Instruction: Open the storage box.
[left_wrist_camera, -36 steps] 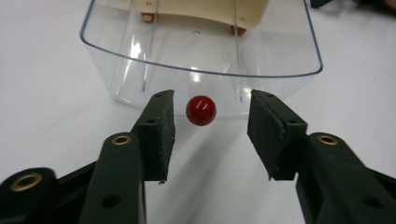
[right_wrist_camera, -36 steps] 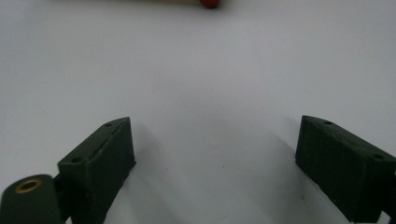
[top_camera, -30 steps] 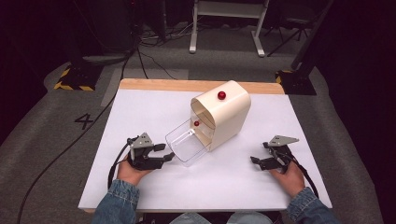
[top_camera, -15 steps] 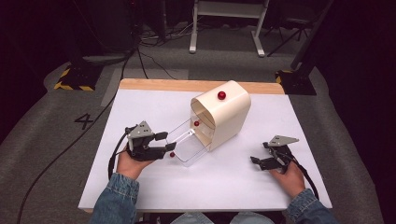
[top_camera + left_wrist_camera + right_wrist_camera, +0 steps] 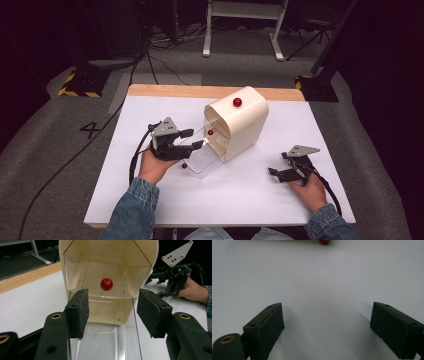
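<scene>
I hold my left gripper [image 5: 194,139] just above the clear plastic drawer [image 5: 205,159], which is pulled out of the cream box [image 5: 245,125] in the middle of the white table [image 5: 150,105]. Seen from above, the gripper is raised off the table and points toward the open front of the box. In the left gripper view its two black pads [image 5: 79,311] stand apart on either side of the drawer [image 5: 110,340], with clear space between each pad and the plastic, so the jaws are released and grasp nothing.

The drawer slopes from the mouth of the box [image 5: 107,265] down toward me. A small red knob [image 5: 106,284] sits on a clear panel inside the box opening, straight ahead between my pads. From above I see that knob [image 5: 210,132] in the opening, a second red knob [image 5: 237,102] on top of the box, and a third red ball [image 5: 184,165] low beside the near end of the drawer, under my left hand [image 5: 152,167].

My right gripper [image 5: 276,174] rests on the table well to the right of the box, apart from everything. In its own view the pads [image 5: 267,327] are spread wide over the bare white surface [image 5: 324,285], gripping nothing.
</scene>
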The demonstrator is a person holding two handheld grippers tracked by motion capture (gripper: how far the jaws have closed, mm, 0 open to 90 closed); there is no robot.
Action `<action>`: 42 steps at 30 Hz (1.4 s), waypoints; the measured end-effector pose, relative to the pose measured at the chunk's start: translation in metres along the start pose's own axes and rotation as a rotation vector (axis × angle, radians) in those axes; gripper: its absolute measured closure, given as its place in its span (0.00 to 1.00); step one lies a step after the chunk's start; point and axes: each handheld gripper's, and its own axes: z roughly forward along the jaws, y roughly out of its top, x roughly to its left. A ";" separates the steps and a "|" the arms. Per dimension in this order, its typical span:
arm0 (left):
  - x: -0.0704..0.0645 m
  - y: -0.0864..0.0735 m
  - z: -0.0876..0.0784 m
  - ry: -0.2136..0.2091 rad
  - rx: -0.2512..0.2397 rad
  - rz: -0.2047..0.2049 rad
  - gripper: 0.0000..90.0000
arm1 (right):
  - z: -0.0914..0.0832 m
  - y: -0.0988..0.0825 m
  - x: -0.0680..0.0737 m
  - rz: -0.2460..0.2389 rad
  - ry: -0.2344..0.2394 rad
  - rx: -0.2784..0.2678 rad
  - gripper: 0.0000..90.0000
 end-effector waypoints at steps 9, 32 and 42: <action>0.007 0.002 0.027 -0.024 -0.033 -0.013 0.48 | 0.000 0.000 0.000 0.000 0.000 0.000 0.13; 0.009 0.000 0.050 -0.020 -0.010 -0.002 0.82 | 0.000 0.000 0.001 -0.008 -0.004 -0.004 0.14; 0.007 0.000 0.040 -0.009 0.007 0.022 0.82 | -0.001 0.000 0.001 -0.016 -0.007 -0.006 0.14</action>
